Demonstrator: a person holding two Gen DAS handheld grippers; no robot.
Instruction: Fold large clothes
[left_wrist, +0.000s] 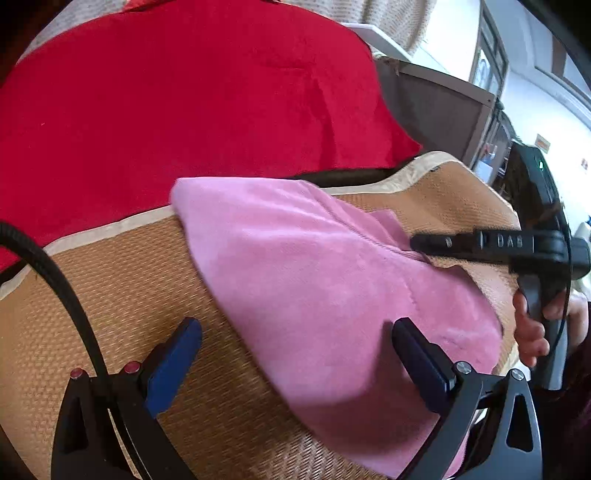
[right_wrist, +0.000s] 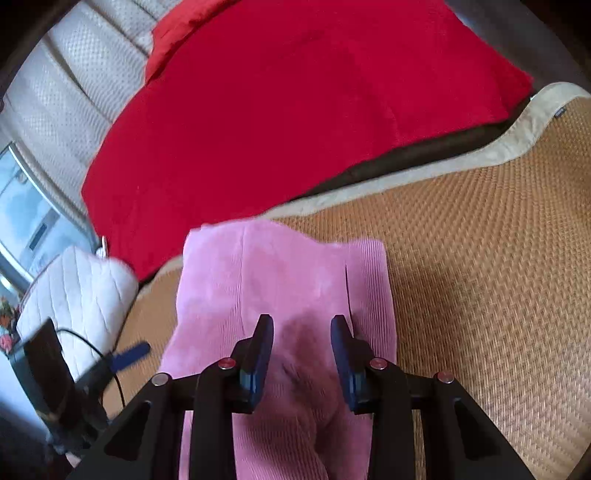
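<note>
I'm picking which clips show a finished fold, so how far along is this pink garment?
Done: the pink garment already lies folded into a narrow, layered strip on the woven mat. In hand: nothing is gripped; the left gripper stands wide open above it, and the right gripper hangs part open over its ribbed end. Left: probably another fold to shorten the strip, and a tidy-up of the edges.

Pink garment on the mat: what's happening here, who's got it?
A person is folding a pink garment on a woven mat, with a handheld gripper in each hand. The garment already lies in a compact folded shape beside a red blanket. The left gripper is wide open above its near edge, holding nothing. The right gripper hangs over the cloth with its jaws partly apart; no fabric is visibly pinched between them. A hand grips the right tool's handle.
</note>
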